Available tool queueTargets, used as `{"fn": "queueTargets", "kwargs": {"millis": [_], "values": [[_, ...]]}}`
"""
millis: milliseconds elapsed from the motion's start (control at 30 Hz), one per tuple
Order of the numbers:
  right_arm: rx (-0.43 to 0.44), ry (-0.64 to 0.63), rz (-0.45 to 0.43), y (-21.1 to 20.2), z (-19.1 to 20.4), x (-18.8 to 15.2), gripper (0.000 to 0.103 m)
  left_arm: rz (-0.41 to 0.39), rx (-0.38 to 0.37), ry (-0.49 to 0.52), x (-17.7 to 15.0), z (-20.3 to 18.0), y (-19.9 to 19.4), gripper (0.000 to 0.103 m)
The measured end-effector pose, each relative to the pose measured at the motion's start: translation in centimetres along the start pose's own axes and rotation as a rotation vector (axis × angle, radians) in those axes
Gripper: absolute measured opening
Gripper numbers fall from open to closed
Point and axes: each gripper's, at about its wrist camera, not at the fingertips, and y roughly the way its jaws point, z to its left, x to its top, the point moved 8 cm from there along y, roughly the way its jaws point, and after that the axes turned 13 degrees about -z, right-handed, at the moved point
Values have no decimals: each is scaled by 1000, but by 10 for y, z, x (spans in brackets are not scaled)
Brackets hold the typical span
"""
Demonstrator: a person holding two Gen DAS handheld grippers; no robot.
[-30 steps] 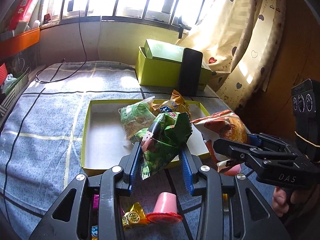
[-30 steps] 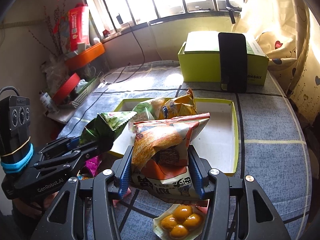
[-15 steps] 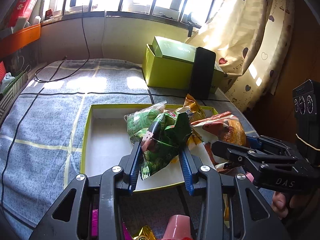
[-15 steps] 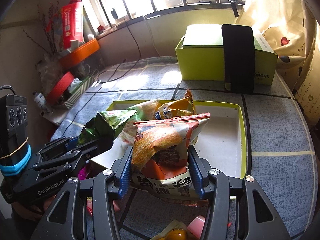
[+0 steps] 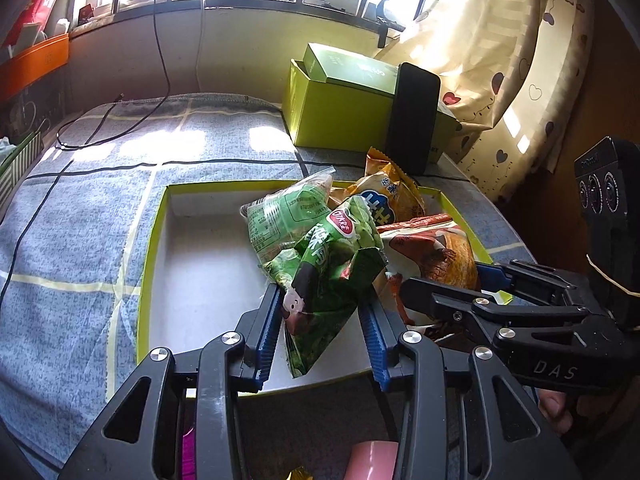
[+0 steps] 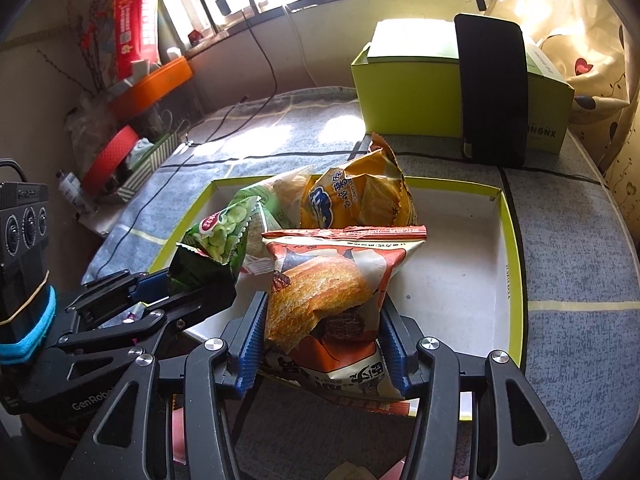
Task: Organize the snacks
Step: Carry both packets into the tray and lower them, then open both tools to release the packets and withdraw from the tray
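My left gripper holds a green pea snack bag between its blue pads, just above the near part of the shallow lime-rimmed tray. Its jaws are opening, with the pads still touching the bag. My right gripper grips an orange and white snack bag over the tray's near edge. These jaws are opening too, and the bag is still pinched. A yellow chip bag and a pale green bag lie in the tray behind them. The two grippers sit side by side.
A lime-green box stands at the back of the blue plaid cloth, with a black flat case leaning on it. A black cable lies at the back left. A pink cup sits below my left gripper. A heart-print curtain hangs at the right.
Both grippers moved forward and down with their bags, from in front of the tray to over its near part. The loose snacks on the cloth slid mostly out of view.
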Motion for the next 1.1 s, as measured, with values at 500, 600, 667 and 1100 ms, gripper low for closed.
{"fn": "queueTargets", "kwargs": {"millis": [500, 600, 667, 1100], "values": [[10, 7, -77, -27, 4, 7, 59, -75, -52, -62, 12, -1, -22, 52], [19, 38, -106, -35, 0, 9, 56, -85, -52, -78, 12, 0, -27, 52], [9, 47, -104, -35, -2, 7, 41, -91, -43, -91, 12, 4, -29, 52], [5, 54, -69, -38, -3, -2, 30, -36, -119, -59, 2, -21, -24, 52]]}}
